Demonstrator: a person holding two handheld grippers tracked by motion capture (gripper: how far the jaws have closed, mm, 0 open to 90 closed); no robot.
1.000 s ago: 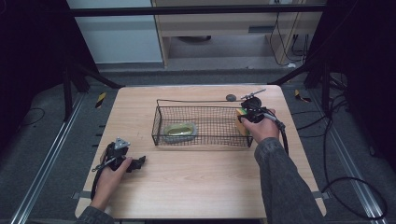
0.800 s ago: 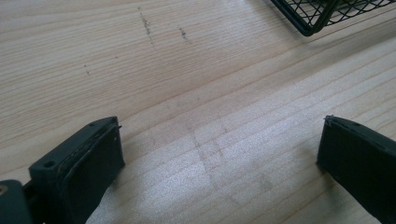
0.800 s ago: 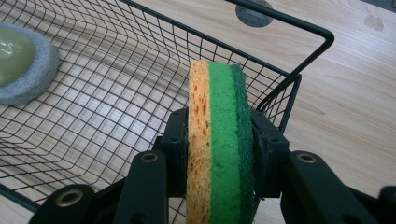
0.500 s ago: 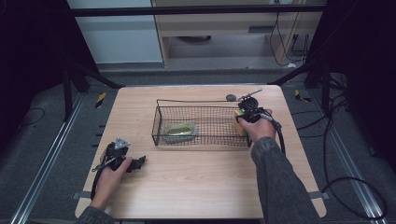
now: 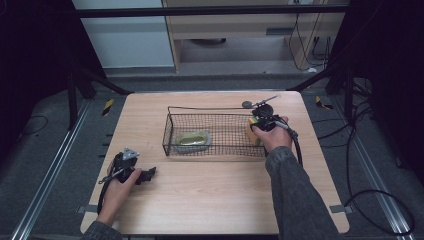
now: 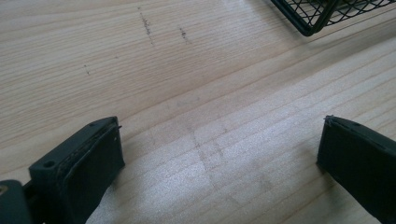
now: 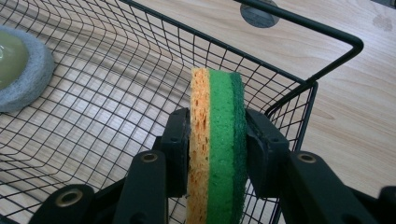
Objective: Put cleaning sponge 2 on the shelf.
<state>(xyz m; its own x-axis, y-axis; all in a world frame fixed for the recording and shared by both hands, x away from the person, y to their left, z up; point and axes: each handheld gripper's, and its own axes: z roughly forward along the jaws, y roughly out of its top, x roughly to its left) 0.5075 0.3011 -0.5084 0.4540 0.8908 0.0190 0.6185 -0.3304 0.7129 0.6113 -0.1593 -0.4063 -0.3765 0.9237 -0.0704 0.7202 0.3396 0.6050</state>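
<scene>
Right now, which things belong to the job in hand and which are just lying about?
In the job:
- sponge, clamped on edge in the right gripper
- wire basket, which it is held over

Lying about:
- grey-rimmed pad in the basket
- left gripper, open, resting on the table

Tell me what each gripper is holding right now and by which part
The right gripper clamps a sponge by its two broad faces, over the basket. The left gripper holds nothing.
</scene>
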